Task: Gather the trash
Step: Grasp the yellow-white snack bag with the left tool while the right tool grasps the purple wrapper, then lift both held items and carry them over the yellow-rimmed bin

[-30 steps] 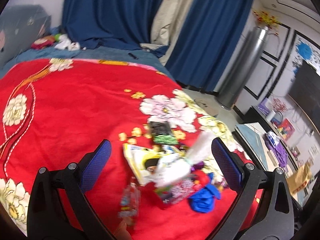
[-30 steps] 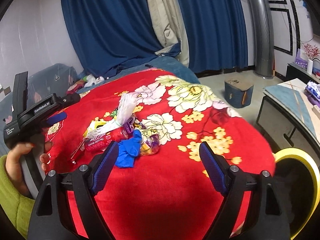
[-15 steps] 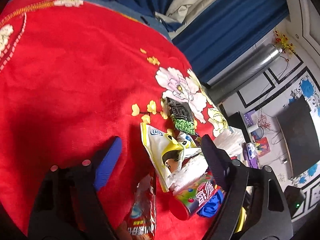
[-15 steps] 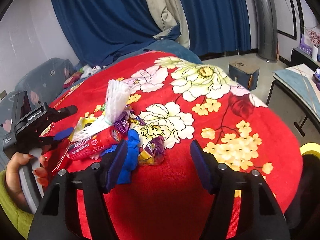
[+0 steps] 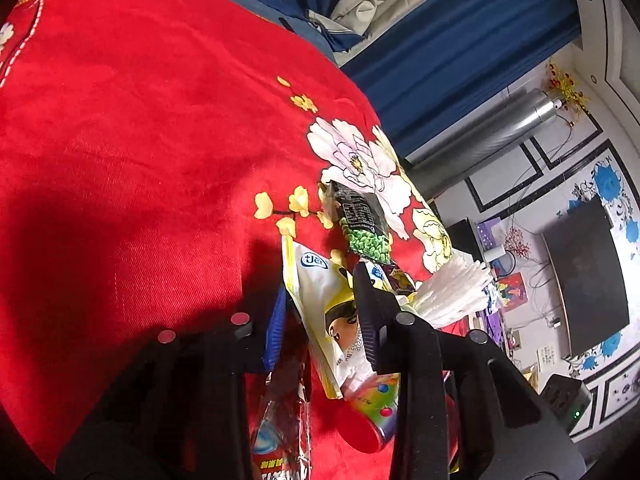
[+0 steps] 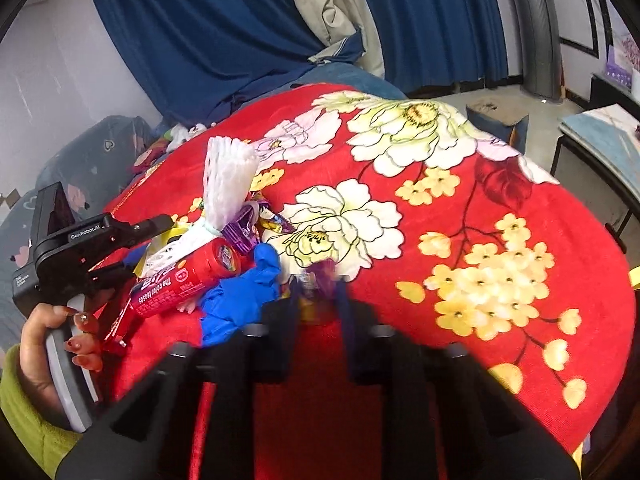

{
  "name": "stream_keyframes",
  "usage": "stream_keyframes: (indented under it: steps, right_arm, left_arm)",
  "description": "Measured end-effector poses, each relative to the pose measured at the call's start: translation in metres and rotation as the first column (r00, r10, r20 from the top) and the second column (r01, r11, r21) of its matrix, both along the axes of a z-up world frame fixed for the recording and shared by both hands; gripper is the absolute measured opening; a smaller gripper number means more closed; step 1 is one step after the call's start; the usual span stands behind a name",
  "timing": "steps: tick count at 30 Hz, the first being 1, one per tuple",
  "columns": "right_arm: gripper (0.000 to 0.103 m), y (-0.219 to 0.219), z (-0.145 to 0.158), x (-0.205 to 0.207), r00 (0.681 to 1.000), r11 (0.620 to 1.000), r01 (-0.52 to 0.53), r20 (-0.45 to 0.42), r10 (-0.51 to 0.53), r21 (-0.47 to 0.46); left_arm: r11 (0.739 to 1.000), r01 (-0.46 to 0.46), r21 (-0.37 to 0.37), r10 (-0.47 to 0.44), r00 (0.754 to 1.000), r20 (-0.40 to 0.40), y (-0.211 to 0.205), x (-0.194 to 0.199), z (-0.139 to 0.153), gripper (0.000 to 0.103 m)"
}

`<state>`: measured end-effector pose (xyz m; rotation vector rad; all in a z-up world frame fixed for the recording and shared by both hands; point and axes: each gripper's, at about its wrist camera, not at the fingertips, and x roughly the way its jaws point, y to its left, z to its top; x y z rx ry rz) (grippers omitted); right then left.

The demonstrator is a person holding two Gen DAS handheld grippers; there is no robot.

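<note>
A heap of trash lies on the red flowered blanket (image 5: pixel 132 152). My left gripper (image 5: pixel 320 300) is shut on a white and yellow snack bag (image 5: pixel 320 300). Beside it lie a black and green packet (image 5: pixel 362 220), a white foam net (image 5: pixel 452 292), a red can (image 5: pixel 372 416) and a clear wrapper (image 5: pixel 280 424). My right gripper (image 6: pixel 318 284) is closing on a purple and yellow wrapper (image 6: pixel 316 280), its fingers blurred. A blue glove (image 6: pixel 244 296), the red can (image 6: pixel 184 280) and the foam net (image 6: pixel 228 176) lie to its left, by the left gripper (image 6: pixel 156 224).
Blue curtains (image 6: pixel 240 32) hang behind the bed. A silver column (image 5: pixel 492 128), a dark television (image 5: pixel 580 276) and a low table (image 6: pixel 600 136) stand to the right. A small box (image 6: pixel 496 120) sits on the floor beyond the bed.
My left gripper has moved in and closed on the snack bag. My right gripper has moved forward and narrowed around the purple wrapper.
</note>
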<state>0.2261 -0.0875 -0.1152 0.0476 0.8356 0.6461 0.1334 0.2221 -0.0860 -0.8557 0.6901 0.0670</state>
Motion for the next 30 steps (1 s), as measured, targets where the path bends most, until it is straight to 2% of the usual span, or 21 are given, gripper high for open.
stream_keyframes:
  steps: [6, 10, 20, 23, 30]
  right_arm:
    - [0.013, -0.011, 0.006, -0.012, 0.998, 1.0, 0.019, 0.056, -0.018, -0.011]
    - [0.013, -0.022, 0.013, -0.02, 0.995, 0.999, 0.035, 0.092, -0.034, -0.01]
    - [0.012, -0.042, 0.025, -0.028, 0.992, 0.998, 0.058, 0.11, -0.061, 0.027]
    - [0.012, -0.046, 0.03, -0.032, 0.99, 0.997, 0.065, 0.121, -0.069, 0.04]
    - [0.012, -0.057, 0.047, -0.038, 0.983, 0.995, 0.077, 0.162, -0.088, 0.071]
  left_arm:
    - [0.999, 0.004, 0.052, -0.006, 0.999, 0.037, -0.008, -0.003, 0.013, 0.015]
    - [0.992, 0.003, 0.13, -0.013, 0.997, 0.081, -0.018, -0.008, 0.031, 0.013]
    - [0.943, 0.001, 0.332, -0.072, 0.976, 0.203, -0.056, -0.022, 0.085, 0.012]
    - [0.939, 0.008, 0.344, -0.097, 0.965, 0.244, -0.065, -0.026, 0.097, 0.012]
    - [0.93, 0.04, 0.367, -0.154, 0.946, 0.286, -0.087, -0.032, 0.113, 0.012]
